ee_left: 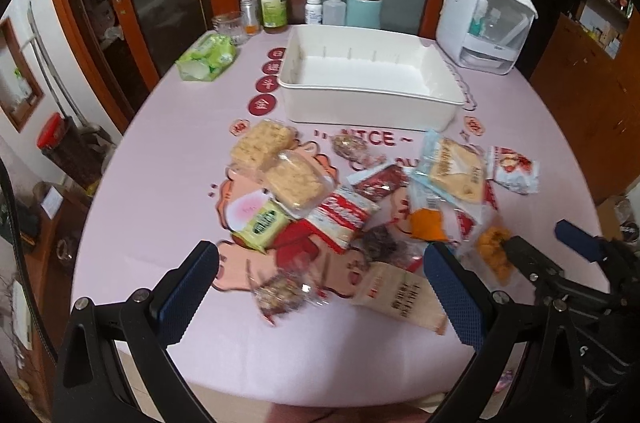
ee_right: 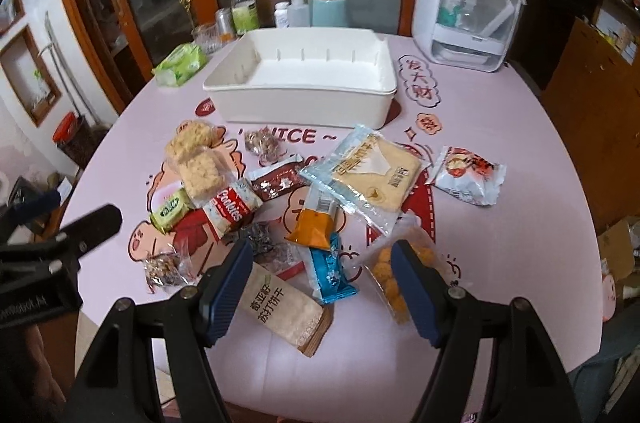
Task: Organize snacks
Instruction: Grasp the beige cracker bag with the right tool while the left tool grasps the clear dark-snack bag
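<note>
Left tongs (ee_left: pixel 320 287) hang open over the nut bar (ee_left: pixel 280 293), right tongs (ee_right: pixel 320 283) open too with the soda cracker pack (ee_right: pixel 280 307) at their 7 o'clock, long axis running 10-to-4, so the right's nearer; bin (ee_right: pixel 300 95) sits empty at 12 on the bench (ee_right: pixel 500 223).

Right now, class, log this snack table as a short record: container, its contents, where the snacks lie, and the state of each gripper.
container: white bin, at the table's far side
contents: nothing inside
snacks: loose pile on the pink tablecloth, in front of the bin
nearest packet: tan cracker packet
left gripper: open, holding nothing
right gripper: open, holding nothing
</note>
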A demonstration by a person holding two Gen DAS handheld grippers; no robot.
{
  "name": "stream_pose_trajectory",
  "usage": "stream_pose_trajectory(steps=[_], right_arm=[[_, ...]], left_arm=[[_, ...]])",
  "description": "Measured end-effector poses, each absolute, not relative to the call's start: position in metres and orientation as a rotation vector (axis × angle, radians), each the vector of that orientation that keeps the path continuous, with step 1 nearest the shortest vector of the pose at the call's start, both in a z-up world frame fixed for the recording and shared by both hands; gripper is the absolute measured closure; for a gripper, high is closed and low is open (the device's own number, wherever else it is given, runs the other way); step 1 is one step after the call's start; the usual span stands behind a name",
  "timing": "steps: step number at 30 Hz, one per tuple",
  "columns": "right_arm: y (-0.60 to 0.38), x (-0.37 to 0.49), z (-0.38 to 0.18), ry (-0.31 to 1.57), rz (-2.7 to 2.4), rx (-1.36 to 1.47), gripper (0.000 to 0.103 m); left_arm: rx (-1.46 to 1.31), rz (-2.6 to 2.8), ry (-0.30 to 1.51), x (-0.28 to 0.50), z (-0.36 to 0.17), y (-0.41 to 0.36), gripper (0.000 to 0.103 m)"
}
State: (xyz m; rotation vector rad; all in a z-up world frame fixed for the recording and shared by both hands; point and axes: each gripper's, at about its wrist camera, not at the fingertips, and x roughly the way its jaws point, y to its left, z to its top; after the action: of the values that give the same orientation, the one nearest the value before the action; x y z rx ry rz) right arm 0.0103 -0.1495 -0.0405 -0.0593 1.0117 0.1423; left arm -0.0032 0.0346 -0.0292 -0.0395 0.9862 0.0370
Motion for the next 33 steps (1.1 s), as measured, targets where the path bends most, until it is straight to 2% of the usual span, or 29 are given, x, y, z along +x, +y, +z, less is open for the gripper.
stream_pose_trajectory(steps=[8,15,25,33], right_arm=[[-0.148,0.025,-0.09,1.104,0.203,-0.139,0.03],[-0.142,0.029,-0.134,1.19,0.338,-0.142,0.03],[-0.113,0.024,-0.168,1.205,0.538,-0.33,0.03],[-0.094,0.026,-0.186,1.209,0.624,-0.434,0.03]], left_arm=[[-0.078,-0.012,1.085,0.024,-0.062,0.06,0.001],[-0.022,-0.078,1.19,0.04,-0.114,0.087,0.001],[0.007,-0.202,1.294,0.05,-0.163,0.118,0.002],[0.201,-0.389,1.333,0.042,-0.184,0.087,0.002]])
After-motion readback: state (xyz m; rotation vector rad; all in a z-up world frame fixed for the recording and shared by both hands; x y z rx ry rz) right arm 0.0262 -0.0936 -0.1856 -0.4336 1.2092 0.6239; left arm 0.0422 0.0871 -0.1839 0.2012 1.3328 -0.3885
